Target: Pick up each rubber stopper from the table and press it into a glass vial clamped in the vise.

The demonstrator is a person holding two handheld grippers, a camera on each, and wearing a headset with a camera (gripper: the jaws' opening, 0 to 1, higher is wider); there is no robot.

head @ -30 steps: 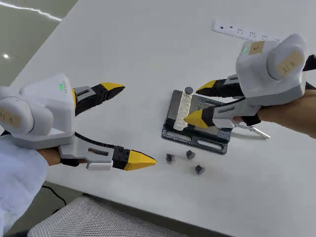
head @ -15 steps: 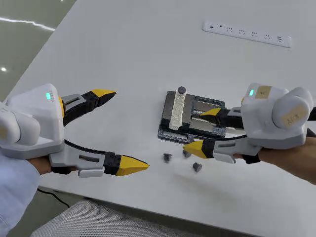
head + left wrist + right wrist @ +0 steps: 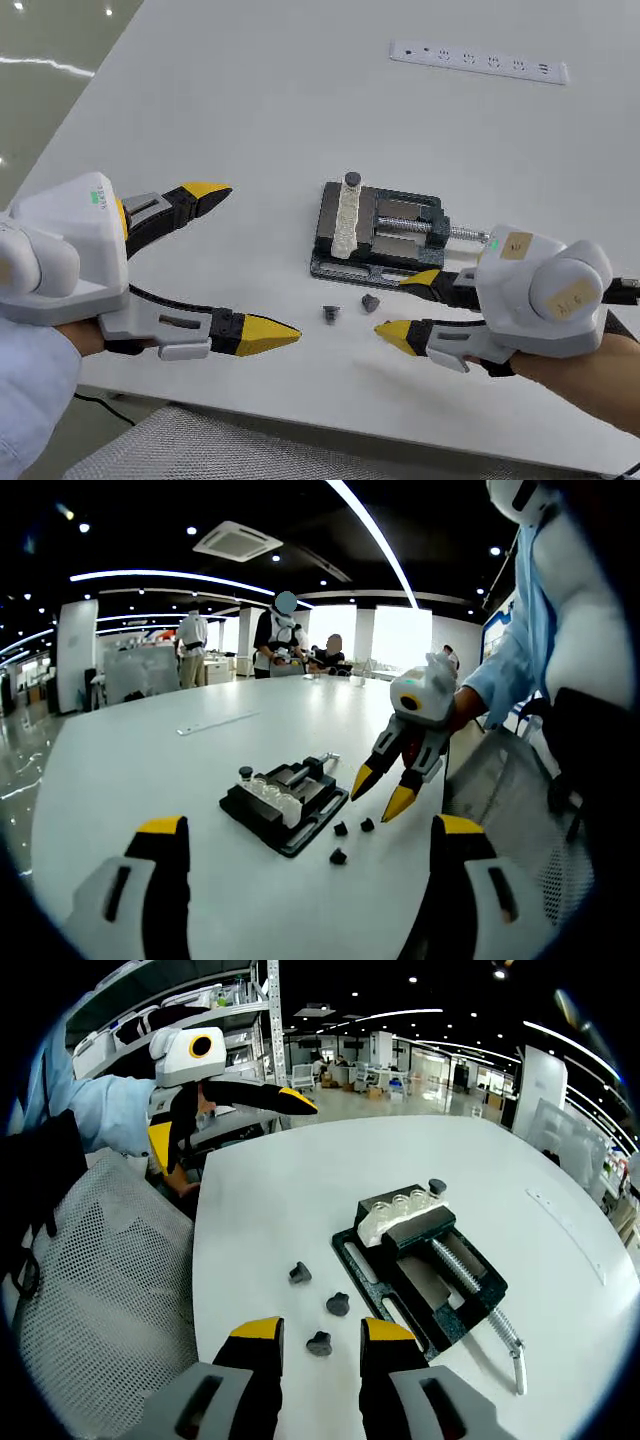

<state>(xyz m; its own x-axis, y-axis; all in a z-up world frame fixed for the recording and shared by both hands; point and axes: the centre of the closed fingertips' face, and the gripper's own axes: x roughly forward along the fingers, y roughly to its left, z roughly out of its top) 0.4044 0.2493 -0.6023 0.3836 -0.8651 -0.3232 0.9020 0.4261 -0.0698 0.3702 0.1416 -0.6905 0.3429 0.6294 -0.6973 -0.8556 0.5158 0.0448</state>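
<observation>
white power strip point(image 3: 478, 61) lying flat at top right of head view, grey mesh chair back point(image 3: 200, 445) at bottom edge, glossy floor point(image 3: 50, 70) left, background people point(image 3: 192, 640) standing, ceiling light strips point(image 3: 160, 577), storage shelving point(image 3: 230, 1005)

No legible text anywhere; right gripper point(image 3: 397, 305): two tan stickers point(image 3: 517, 245) on housing behind its jaws, handwritten marks too blurred to read; left gripper point(image 3: 256, 260): green-lit mark point(image 3: 97, 197) on housing top, print illegible; power strip point(image 3: 480, 62) far beyond both grippers: markings too small to read.
</observation>
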